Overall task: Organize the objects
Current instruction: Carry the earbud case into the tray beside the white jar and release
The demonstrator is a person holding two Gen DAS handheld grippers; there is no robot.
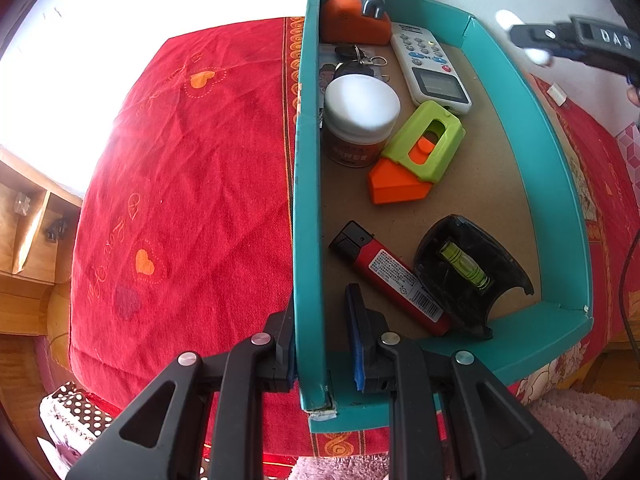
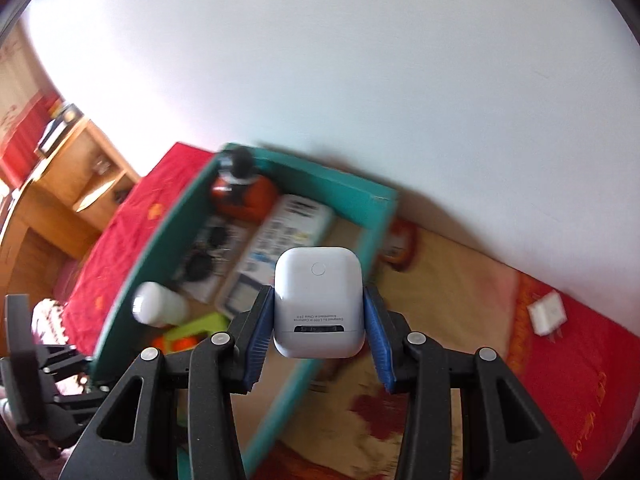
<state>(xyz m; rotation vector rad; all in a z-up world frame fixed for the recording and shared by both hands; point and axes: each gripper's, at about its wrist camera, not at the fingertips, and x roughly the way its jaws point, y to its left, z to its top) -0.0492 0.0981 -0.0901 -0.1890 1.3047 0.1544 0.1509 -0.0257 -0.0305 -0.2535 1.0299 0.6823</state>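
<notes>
A teal box (image 1: 560, 184) lies on the red bedspread (image 1: 192, 184). It holds a white remote (image 1: 430, 66), a white-lidded jar (image 1: 360, 120), a green and orange cutter (image 1: 420, 152), a red lighter (image 1: 396, 276), a black level (image 1: 468, 268), keys (image 1: 356, 58) and an orange toy with a grey figure (image 1: 360, 12). My left gripper (image 1: 320, 336) straddles the box's left wall near the front corner, with a gap on the inner side. My right gripper (image 2: 318, 316) is shut on a white earbud case (image 2: 318, 304), held above the box (image 2: 160, 232). It also shows in the left wrist view (image 1: 536, 46).
A white charger plug (image 2: 548, 312) lies on the bedspread to the right of the box. A wooden bedside shelf (image 2: 80, 168) stands at the left. A white wall runs behind the bed. A pink rug (image 1: 580, 432) lies below the bed's edge.
</notes>
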